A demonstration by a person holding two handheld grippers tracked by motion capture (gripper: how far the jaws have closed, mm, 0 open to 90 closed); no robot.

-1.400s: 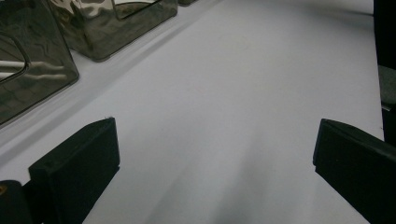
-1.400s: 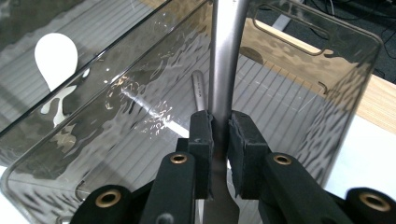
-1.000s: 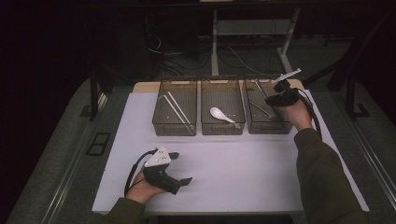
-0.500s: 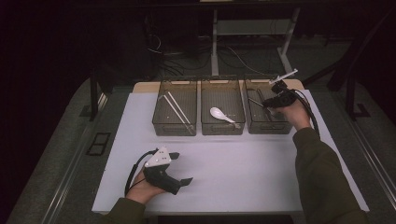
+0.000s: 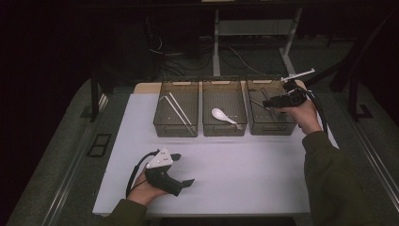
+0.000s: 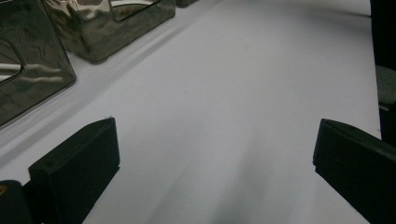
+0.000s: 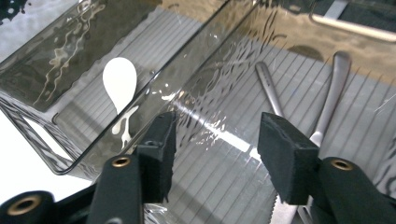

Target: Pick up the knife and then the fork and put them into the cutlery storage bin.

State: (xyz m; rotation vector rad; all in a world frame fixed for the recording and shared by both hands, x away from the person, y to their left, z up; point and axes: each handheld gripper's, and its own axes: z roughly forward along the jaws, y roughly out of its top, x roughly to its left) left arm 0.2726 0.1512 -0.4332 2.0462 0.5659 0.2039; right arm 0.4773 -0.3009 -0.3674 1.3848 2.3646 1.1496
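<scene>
On the counter (image 5: 244, 174), along its far edge, stand three smoky bins; the right bin (image 7: 299, 28) holds my cutlery (image 7: 329, 100). My right tool (image 7: 215, 144) has just opened, empty (lift clear without snagging the wall). Left tool (image 6: 210, 177) rests released near the front edge.

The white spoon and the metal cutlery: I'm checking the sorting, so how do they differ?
The white spoon lies in the middle bin; the metal cutlery lies in the right bin. The spoon is short and lies alone; the cutlery is long, slim and several pieces together. Both lie flat.
</scene>
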